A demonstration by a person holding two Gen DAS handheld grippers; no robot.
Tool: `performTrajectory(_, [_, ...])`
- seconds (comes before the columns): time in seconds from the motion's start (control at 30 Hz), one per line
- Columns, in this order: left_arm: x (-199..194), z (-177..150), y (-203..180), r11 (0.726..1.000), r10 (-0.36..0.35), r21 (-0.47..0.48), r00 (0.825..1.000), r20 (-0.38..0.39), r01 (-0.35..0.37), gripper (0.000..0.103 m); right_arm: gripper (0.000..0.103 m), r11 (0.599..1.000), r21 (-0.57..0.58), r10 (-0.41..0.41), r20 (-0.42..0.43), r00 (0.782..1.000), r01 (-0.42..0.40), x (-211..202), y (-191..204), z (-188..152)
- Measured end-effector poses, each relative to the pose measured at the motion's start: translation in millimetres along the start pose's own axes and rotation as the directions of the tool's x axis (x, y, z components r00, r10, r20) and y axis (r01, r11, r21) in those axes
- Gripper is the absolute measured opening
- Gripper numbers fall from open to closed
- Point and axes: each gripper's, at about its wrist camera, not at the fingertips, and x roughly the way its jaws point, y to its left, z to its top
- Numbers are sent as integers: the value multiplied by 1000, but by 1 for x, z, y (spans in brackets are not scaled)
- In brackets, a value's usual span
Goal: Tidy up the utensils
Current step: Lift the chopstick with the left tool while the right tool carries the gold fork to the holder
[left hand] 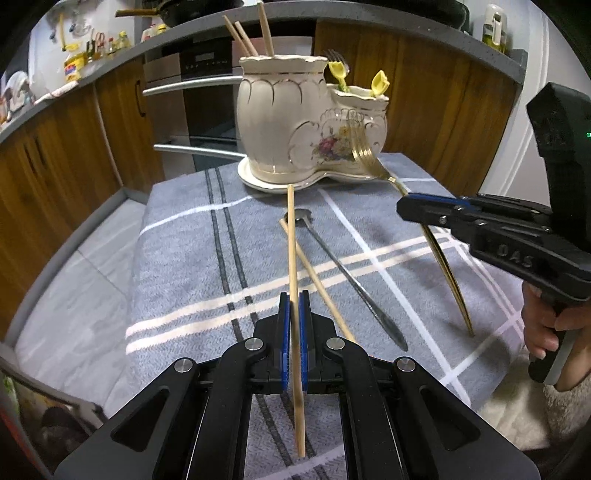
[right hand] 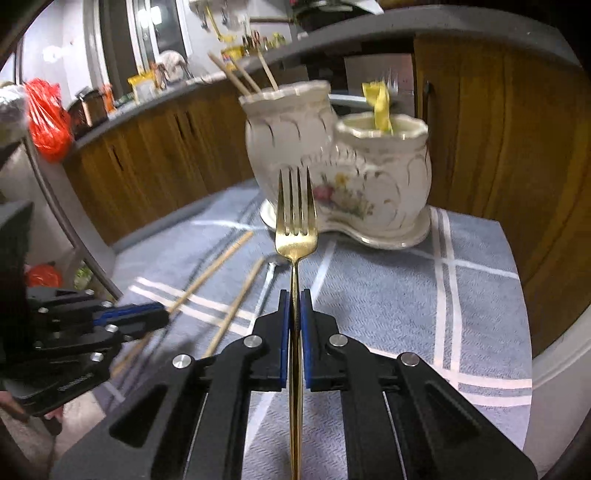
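Observation:
My left gripper [left hand: 294, 297] is shut on a wooden chopstick [left hand: 293, 251] that points toward the cream ceramic utensil holder [left hand: 280, 122]. A second chopstick [left hand: 317, 284] and a silver spoon [left hand: 351, 280] lie on the blue striped cloth [left hand: 177, 258] just right of it. My right gripper [right hand: 294, 295] is shut on a gold fork [right hand: 295, 218], tines up and aimed at the holder [right hand: 384, 173]. In the left wrist view the same fork [left hand: 369, 151] hangs tilted from the right gripper [left hand: 402, 205]. The holder's tall pot holds three chopsticks [left hand: 255, 33]; its low pot holds yellow-handled pieces [left hand: 380, 83].
Wooden cabinets [left hand: 443, 96] and an oven [left hand: 207, 96] stand behind the table. A person's hand [left hand: 546, 325] grips the right tool. A red bag [right hand: 48, 122] sits on the counter at the left. The table's rim [left hand: 74, 236] runs along the left of the cloth.

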Motion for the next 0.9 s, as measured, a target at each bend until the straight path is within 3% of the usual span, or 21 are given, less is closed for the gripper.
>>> performTrajectory(0.53, [-5, 8, -10, 1000, -5, 21, 1000, 25, 5, 5, 6, 999, -26, -32, 167, 985, 37, -33, 7, 11])
performTrajectory(0.67, [-16, 15, -16, 999, -11, 33, 998, 61, 9, 5, 6, 999, -11, -42, 232, 972, 46, -48, 4, 13])
performTrajectory(0.9, [-40, 34, -28, 998, -19, 61, 985, 169, 9, 5, 6, 996, 16, -85, 367, 926, 85, -76, -3, 17])
